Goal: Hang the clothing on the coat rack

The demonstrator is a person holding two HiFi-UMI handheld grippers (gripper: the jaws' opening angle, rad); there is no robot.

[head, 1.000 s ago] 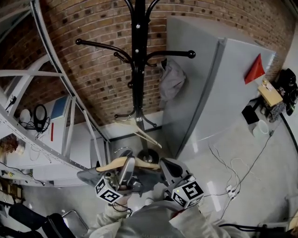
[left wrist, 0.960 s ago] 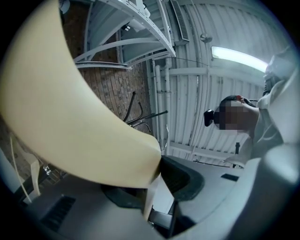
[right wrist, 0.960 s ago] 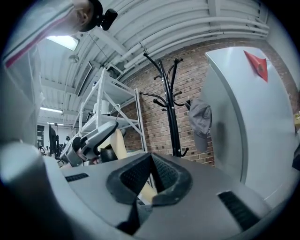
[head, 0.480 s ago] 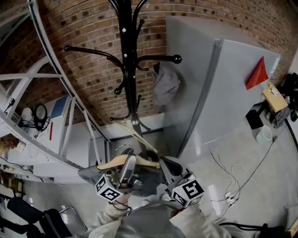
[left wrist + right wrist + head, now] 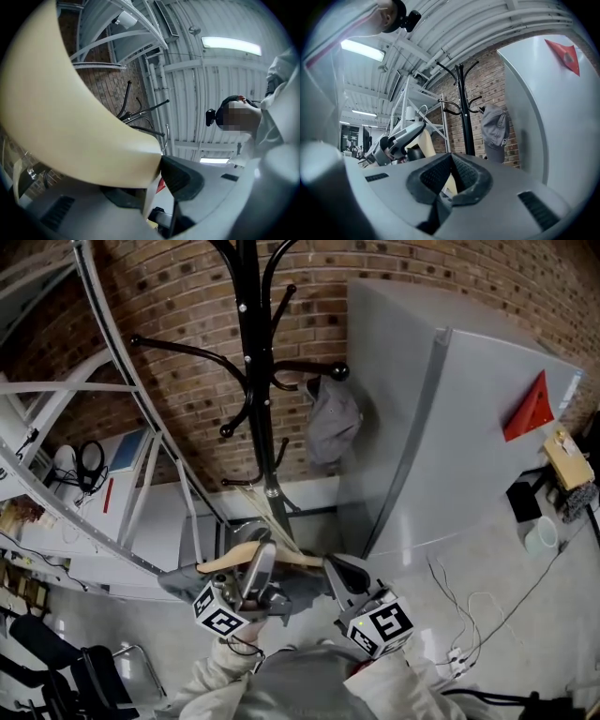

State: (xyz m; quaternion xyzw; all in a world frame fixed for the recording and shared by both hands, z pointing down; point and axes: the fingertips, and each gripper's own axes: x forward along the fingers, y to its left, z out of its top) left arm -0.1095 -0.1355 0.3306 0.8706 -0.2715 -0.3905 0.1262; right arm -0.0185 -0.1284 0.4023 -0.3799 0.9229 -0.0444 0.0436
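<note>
The black coat rack (image 5: 247, 362) stands against the brick wall, and a grey cap (image 5: 330, 423) hangs on its right hook. Low in the head view both grippers hold a pale wooden hanger (image 5: 246, 554) with grey clothing (image 5: 302, 585) draped under it, just in front of the rack's pole. My left gripper (image 5: 255, 561) is shut on the hanger's middle; in the left gripper view the hanger (image 5: 79, 117) fills the jaws. My right gripper (image 5: 330, 568) is shut on the hanger's right end, and the right gripper view shows a pale strip (image 5: 450, 183) between its pads, the rack (image 5: 464, 112) beyond.
A tall grey cabinet (image 5: 441, 427) with a red triangle (image 5: 530, 409) stands right of the rack. White metal shelving (image 5: 103, 427) runs along the left. A second wooden hanger (image 5: 265, 501) hangs low on the pole. Cables (image 5: 469, 587) lie on the floor at right.
Both grippers have carried the hanger and clothing closer to the rack's pole, which now rises right behind the hanger. Neither grip has changed.
</note>
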